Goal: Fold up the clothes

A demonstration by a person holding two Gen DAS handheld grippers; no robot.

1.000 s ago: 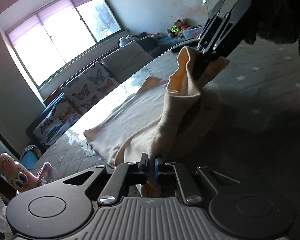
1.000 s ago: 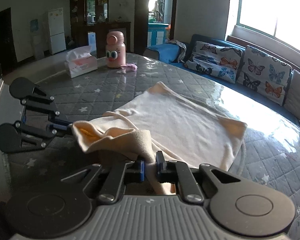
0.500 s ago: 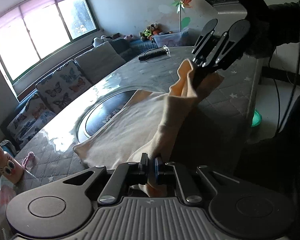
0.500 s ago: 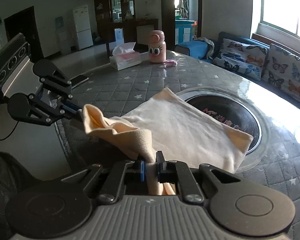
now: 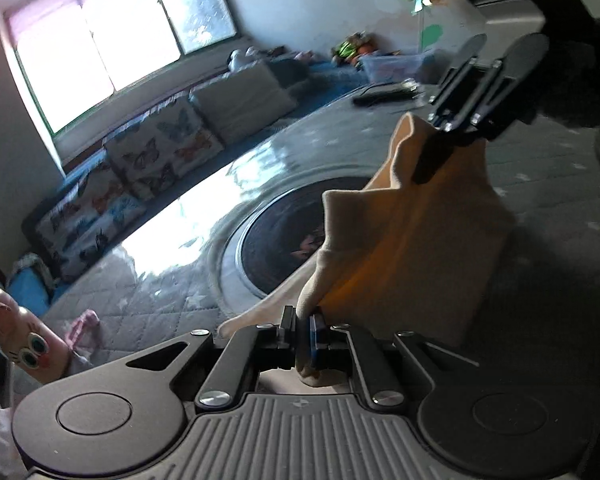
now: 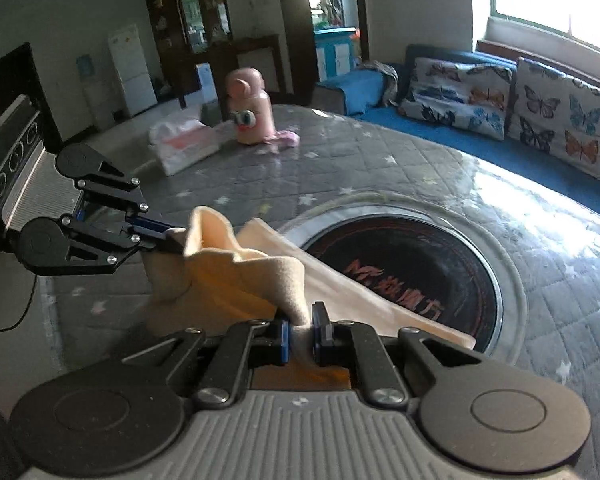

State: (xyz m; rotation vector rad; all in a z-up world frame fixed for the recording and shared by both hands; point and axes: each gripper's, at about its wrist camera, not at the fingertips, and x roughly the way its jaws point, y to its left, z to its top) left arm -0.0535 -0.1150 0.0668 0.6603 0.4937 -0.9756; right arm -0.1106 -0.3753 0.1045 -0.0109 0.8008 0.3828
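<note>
Both jaws stay clamped on the peach cloth (image 6: 236,280) — now dragged off the round plate (image 6: 452,264).

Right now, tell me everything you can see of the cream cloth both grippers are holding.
The cream cloth is a soft, fleecy-looking garment in pale peach, bunched into folds. The left gripper is shut on one pinched edge and the right gripper on another, so it hangs slack between them above the quilted grey table cover. A trailing part slopes down past the dark round inset in the table. Whether its far end rests on the surface I cannot tell.
</note>
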